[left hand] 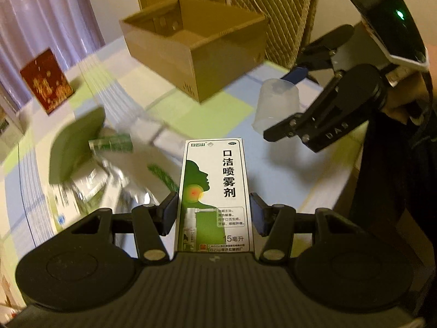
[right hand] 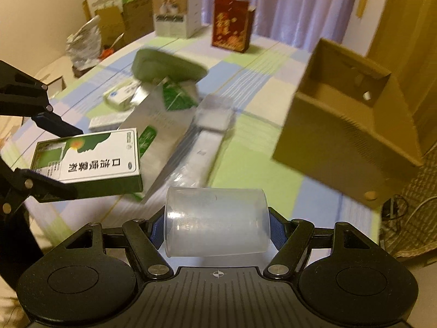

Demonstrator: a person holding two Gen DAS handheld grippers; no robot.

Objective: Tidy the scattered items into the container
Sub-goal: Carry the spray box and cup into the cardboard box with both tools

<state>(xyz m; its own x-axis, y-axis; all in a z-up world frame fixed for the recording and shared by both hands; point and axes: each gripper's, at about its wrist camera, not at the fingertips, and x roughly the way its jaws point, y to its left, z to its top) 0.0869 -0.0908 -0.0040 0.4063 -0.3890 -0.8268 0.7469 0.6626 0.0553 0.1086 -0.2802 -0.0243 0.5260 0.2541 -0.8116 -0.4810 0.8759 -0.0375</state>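
While both loads hang above the tabletop (left hand: 273, 169), left claw (left hand: 214, 207) clamps the spray carton (left hand: 215, 191) across its sides; right claw (right hand: 217, 225) pinches the clear cup (right hand: 215, 221). Both probably light, crushable; grip gently. Cardboard box (left hand: 191, 52) stands ahead.

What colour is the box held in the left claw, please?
White and green, with black lettering: the spray box, clearest in the left wrist view.

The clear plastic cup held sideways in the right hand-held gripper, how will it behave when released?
The translucent plastic cup looks thin-walled, so probably light and slightly squeezable between the right hand-held gripper pads. Lying sideways and round, it may roll if dropped on the checked tablecloth. Inside the brown cardboard box it should stay.
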